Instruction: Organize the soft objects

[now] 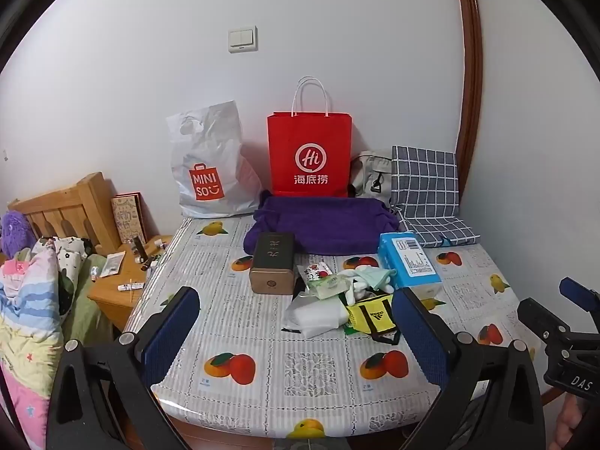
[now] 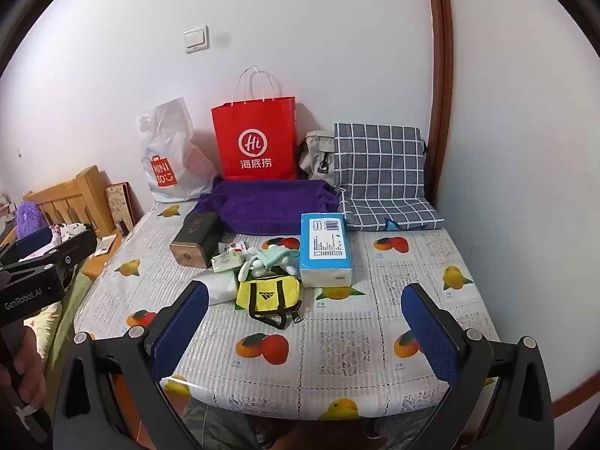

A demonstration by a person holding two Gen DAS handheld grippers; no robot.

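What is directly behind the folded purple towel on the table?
Behind the purple towel a red paper bag stands against the wall, with a grey bag to its right. The towel covers the red bag's bottom edge. What the bags hold cannot be seen.

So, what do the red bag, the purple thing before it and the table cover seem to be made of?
Red bag: likely matte paper, with crisp folds and twisted cord handles. Purple thing: soft plush or towel fabric, fuzzy and slumped. Table cover: probably glossy plastic film, with glare at its front edge.

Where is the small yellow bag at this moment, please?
In both views the yellow bag lies mid-table, just before the blue tissue pack.
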